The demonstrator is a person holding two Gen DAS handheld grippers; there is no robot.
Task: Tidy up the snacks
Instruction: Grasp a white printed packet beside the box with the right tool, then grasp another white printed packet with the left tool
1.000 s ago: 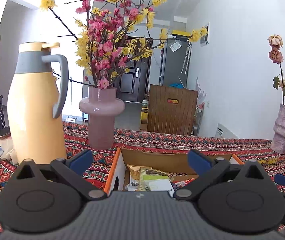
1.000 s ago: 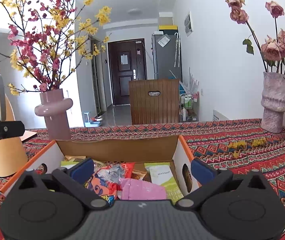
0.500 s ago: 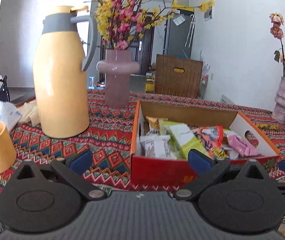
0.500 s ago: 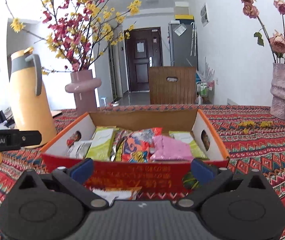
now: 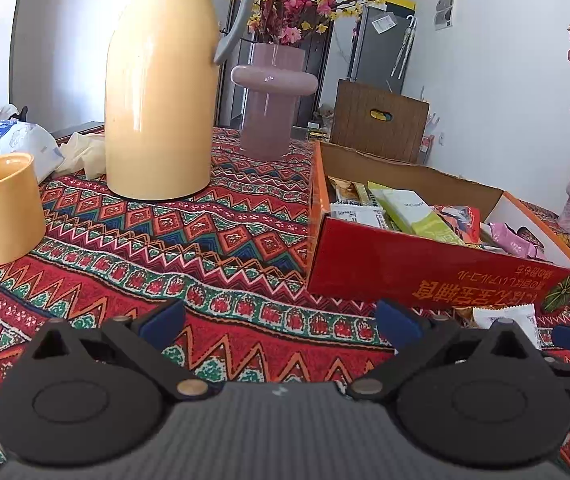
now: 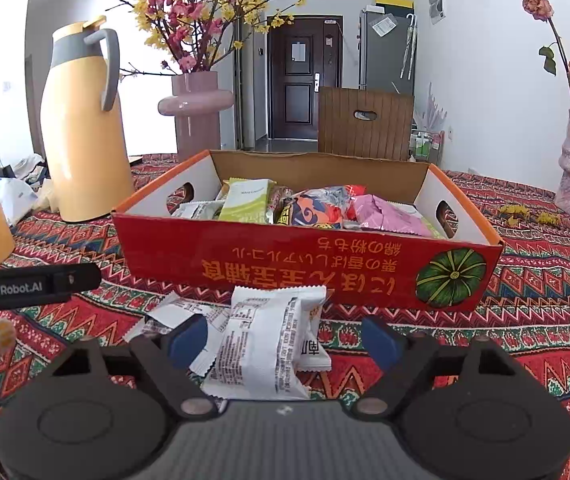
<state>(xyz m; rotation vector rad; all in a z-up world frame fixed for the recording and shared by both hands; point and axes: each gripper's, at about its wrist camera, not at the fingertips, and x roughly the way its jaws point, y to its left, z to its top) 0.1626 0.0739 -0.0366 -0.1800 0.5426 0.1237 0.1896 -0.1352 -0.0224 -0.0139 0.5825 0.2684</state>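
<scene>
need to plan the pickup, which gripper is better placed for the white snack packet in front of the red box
Right. The white printed snack packet lies between the right gripper's closing fingers, not yet pinched. The left gripper faces bare patterned tablecloth.

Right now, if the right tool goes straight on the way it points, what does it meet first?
Probably the white snack packet, lying on the tablecloth between the closing jaws of the right tool; the red box stands just beyond it.

A yellow jug [image 5: 161, 92] is standing beside a pink vase [image 5: 271, 100] on the patterned surface [image 5: 205, 248]. A yellow mug [image 5: 3, 208] is sitting nearer, well apart.
</scene>
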